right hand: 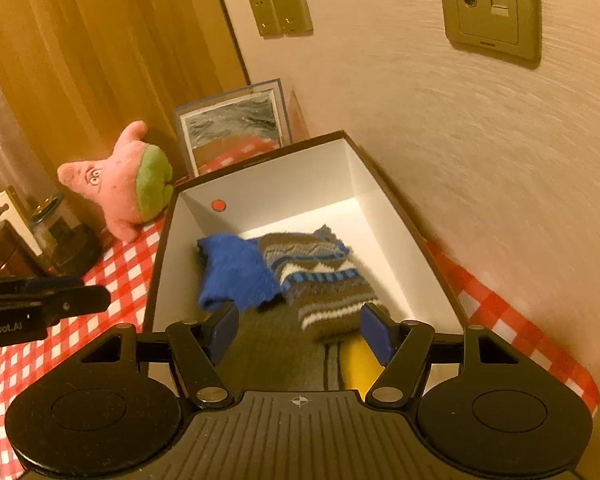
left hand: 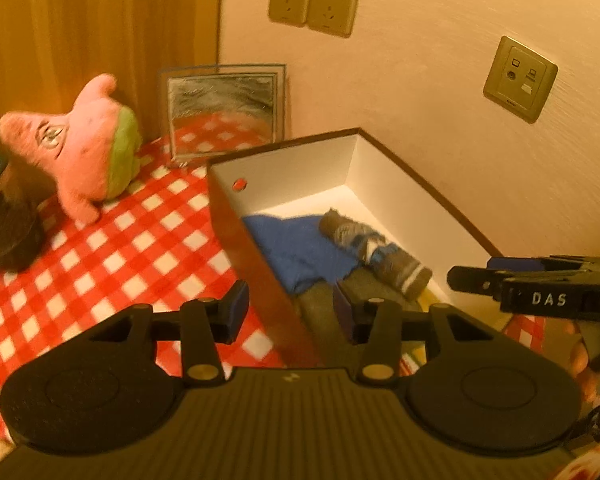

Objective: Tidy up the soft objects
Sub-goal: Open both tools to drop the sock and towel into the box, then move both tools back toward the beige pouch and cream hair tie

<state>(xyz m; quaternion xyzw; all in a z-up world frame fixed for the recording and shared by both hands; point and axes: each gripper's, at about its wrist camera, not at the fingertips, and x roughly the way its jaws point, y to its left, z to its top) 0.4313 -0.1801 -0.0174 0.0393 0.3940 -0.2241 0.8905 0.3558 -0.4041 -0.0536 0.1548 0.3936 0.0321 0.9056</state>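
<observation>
1. "DAS" in white capitals stands on the black body of the right gripper [left hand: 470,278], seen from the left wrist view, just right of the box [left hand: 284,168].
2. "nRobot.AI", its start cut off by the picture edge, stands in pale letters on the black body of the left gripper [right hand: 96,300], seen from the right wrist view, just left of the box [right hand: 260,178].
3. A small dark line of print on the box's far outer rim is too blurred to read.
</observation>
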